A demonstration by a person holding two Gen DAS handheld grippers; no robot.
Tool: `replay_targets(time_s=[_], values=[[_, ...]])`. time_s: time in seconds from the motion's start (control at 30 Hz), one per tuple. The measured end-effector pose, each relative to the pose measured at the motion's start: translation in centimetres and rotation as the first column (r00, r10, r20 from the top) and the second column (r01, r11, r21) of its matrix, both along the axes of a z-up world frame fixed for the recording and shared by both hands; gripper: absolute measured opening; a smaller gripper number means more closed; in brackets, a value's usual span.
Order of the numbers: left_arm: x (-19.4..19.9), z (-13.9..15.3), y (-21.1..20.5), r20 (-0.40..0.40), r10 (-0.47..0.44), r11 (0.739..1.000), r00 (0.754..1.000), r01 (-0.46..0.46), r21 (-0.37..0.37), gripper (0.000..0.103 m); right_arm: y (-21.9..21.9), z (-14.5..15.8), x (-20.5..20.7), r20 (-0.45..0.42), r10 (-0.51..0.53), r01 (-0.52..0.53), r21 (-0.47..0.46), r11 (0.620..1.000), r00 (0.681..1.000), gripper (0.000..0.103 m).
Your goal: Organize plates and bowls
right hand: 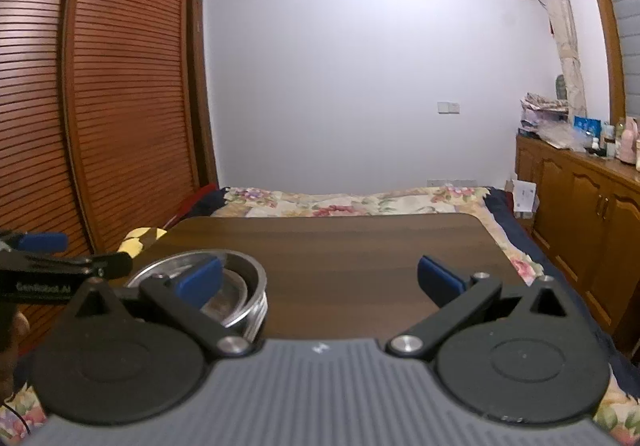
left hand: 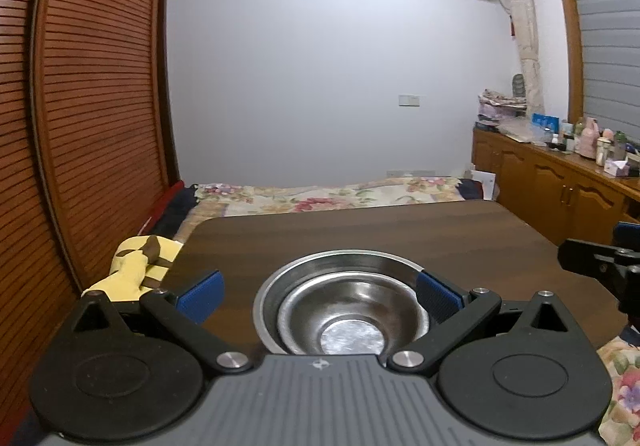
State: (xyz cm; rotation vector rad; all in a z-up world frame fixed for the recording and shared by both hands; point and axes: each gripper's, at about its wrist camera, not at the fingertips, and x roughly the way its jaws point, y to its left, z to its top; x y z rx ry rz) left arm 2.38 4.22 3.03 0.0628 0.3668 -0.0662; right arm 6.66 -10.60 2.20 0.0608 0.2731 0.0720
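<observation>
The nested steel bowls are framed between the spread fingers of the left gripper; the right gripper is held agape beside them.

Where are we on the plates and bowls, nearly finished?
It looks nearly finished. Done: a smaller steel bowl sits nested inside the larger steel dish on the wooden table. In hand: nothing. The left tool is open with the stack between its fingers, and the right tool is open over bare table. Left: no other dishes show in either view.
</observation>
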Motion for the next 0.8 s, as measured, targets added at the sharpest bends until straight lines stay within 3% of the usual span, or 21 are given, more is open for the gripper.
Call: replay_targets(time_s=[0.8], values=[[0.2, -3.1, -1.5, -0.038, 0.004, 1.000, 0.999, -0.003, 0.026, 0.103, -1.1, -2.6, 0.2, -0.042, -0.074, 0.073, -0.023, 0.997, 0.996, 0.103]])
